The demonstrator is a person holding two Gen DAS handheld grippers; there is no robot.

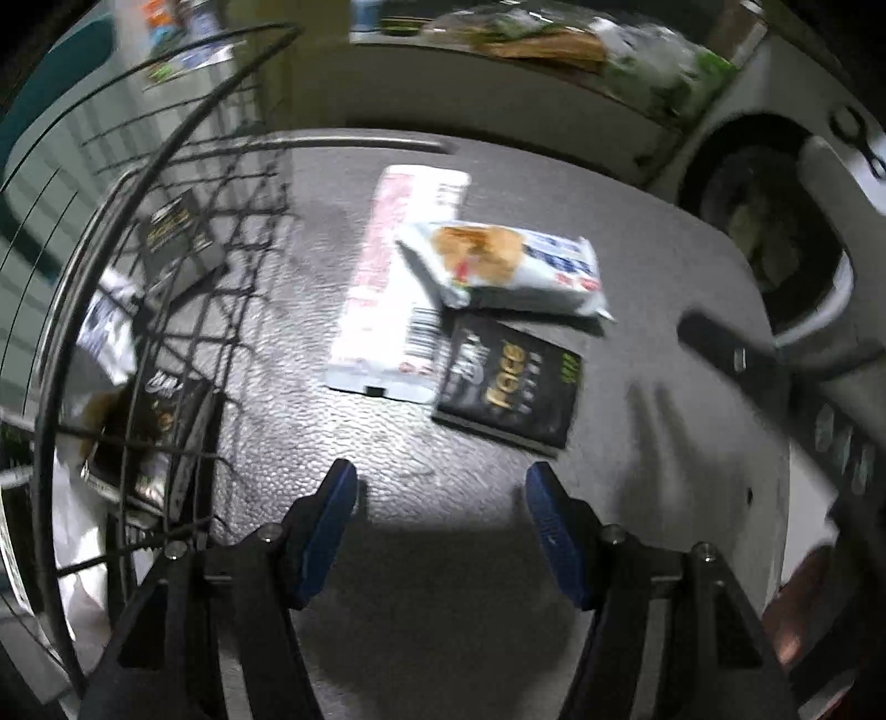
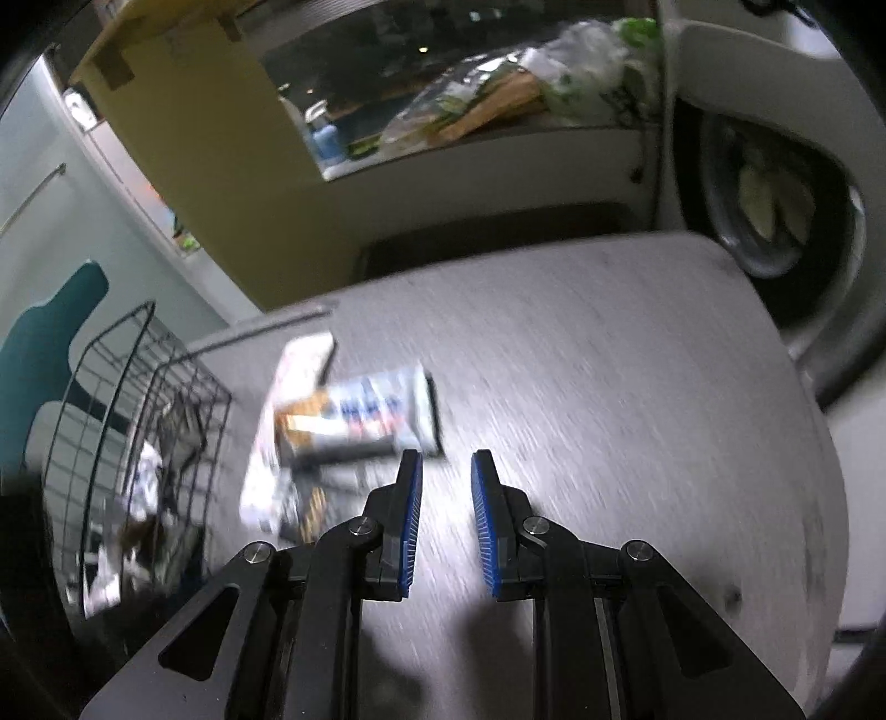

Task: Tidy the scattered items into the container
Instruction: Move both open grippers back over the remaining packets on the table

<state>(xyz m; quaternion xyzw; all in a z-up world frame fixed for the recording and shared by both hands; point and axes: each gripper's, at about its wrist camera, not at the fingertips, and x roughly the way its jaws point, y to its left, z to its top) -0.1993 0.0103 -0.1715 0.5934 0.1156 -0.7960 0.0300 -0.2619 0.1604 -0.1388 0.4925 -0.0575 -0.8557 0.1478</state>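
Three packets lie together on the grey table [image 1: 387,443]: a long pink-and-white packet [image 1: 387,266], a white snack packet with a food picture [image 1: 509,266] on top, and a black packet with gold lettering [image 1: 509,382]. My left gripper [image 1: 440,484] is open and empty, just in front of them. A black wire basket [image 1: 183,310] at the left holds several packets. In the right wrist view, my right gripper [image 2: 446,471] is open a little and empty, right of the blurred pile [image 2: 354,415]; the basket [image 2: 138,415] stands at the left. The other gripper's arm [image 1: 736,354] shows at the right.
A white washing machine with a round door [image 1: 775,221] stands behind the table at the right. A shelf with bags and clutter [image 1: 554,44] runs along the back. The table's rounded edge [image 2: 819,498] is close at the right.
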